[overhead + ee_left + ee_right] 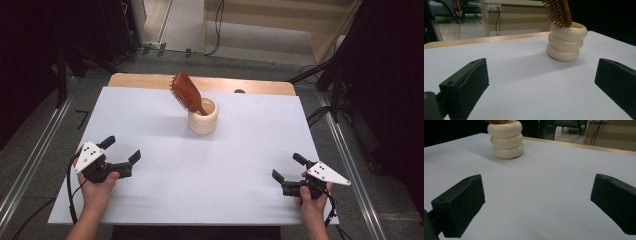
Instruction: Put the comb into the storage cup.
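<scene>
Left gripper point(122, 148), black with a grey three-cornered plate on top, held over the near left part of the white table sheet point(165, 190), jaws spread wide with nothing between them. Right gripper point(288, 166) of the same build, over the near right part, jaws likewise wide and empty. Both pointed inward and forward toward the middle of the sheet, well apart from each other.

Ahead of both grippers, well apart from either: a cream ribbed holder shaped like three stacked rings point(203, 118), upright on the sheet. Forward and to the right of the left gripper, seen beyond its right-hand jaw in the left gripper view point(565, 42); forward and to the left of the right gripper, seen above its left-hand jaw in the right gripper view point(505, 139).

Standing handle-down in the holder: a reddish-brown wooden hairbrush point(187, 92), tilted away to the left, bristles point(552, 11) facing the left gripper's side, head leaning over the rim.
</scene>
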`<control>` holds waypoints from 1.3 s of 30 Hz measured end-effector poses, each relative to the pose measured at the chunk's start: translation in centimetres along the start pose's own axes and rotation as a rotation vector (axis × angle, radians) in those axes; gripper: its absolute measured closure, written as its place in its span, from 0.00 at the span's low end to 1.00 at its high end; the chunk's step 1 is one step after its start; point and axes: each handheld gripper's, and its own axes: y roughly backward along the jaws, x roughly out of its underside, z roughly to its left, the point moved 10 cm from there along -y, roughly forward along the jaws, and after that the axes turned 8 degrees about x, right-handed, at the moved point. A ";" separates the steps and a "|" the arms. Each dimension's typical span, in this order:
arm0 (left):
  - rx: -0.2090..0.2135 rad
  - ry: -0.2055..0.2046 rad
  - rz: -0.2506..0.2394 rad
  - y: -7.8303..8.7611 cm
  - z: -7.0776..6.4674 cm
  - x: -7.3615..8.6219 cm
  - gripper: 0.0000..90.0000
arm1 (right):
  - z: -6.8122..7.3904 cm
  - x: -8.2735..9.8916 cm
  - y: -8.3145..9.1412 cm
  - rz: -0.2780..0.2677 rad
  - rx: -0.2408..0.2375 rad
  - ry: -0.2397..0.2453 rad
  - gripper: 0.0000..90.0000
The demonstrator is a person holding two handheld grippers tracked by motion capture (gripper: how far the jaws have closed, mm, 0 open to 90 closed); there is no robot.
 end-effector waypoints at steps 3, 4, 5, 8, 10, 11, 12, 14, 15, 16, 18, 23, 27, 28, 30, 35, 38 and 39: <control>-0.005 0.000 0.001 0.4 0.1 0.2 0.00 | 0.0 0.0 0.0 0.000 0.000 -0.001 0.00; -0.004 -0.003 0.005 0.5 0.1 0.3 0.00 | 0.0 0.0 0.0 0.001 0.000 -0.002 0.00; -0.005 0.001 0.003 0.6 0.1 0.4 0.00 | 0.0 0.0 0.0 0.001 0.000 -0.001 0.00; -0.011 0.001 0.005 1.0 0.3 0.6 0.00 | 0.0 0.0 0.0 0.001 0.000 -0.002 0.00; -0.011 0.000 0.010 1.3 0.4 0.7 0.00 | 0.0 0.0 0.0 0.002 0.000 -0.003 0.00; -0.011 0.001 0.010 1.4 0.4 0.8 0.00 | 0.0 0.0 0.0 0.003 0.001 -0.004 0.00; -0.013 -0.001 0.012 1.6 0.5 0.8 0.00 | 0.0 0.0 0.0 0.003 0.001 -0.004 0.00; -0.012 0.000 0.011 1.8 0.5 0.9 0.00 | 0.0 0.0 0.0 0.000 0.002 -0.003 0.00; -0.007 -0.002 0.012 1.9 0.6 1.0 0.00 | 0.0 0.0 0.0 0.001 0.002 -0.004 0.00; -0.009 0.001 0.013 2.1 0.7 1.0 0.00 | 0.0 0.0 0.0 0.002 0.000 -0.005 0.00; -0.009 0.000 0.014 2.3 0.8 1.1 0.00 | 0.0 0.1 0.0 0.003 0.002 -0.008 0.00; -0.017 -0.008 0.024 3.1 1.0 1.5 0.00 | 0.0 0.1 0.0 0.002 0.004 -0.004 0.00; -0.021 -0.007 0.027 3.7 1.3 1.7 0.00 | 0.0 0.1 0.1 0.005 0.003 -0.008 0.00; -0.022 -0.004 0.025 3.9 1.3 1.8 0.00 | 0.0 0.1 0.1 0.004 0.004 -0.007 0.00; -0.020 -0.007 0.024 4.3 1.4 1.8 0.00 | -0.1 0.1 0.1 0.002 0.004 -0.005 0.00; -0.032 -0.003 0.022 5.1 1.9 2.0 0.00 | -0.1 0.0 0.1 -0.001 0.005 -0.007 0.00; -0.038 -0.005 0.029 5.6 2.1 2.2 0.00 | -0.1 0.1 0.1 0.001 0.005 -0.008 0.00; -0.037 -0.002 0.028 5.7 2.1 2.3 0.00 | -0.1 0.1 0.1 0.002 0.005 -0.007 0.00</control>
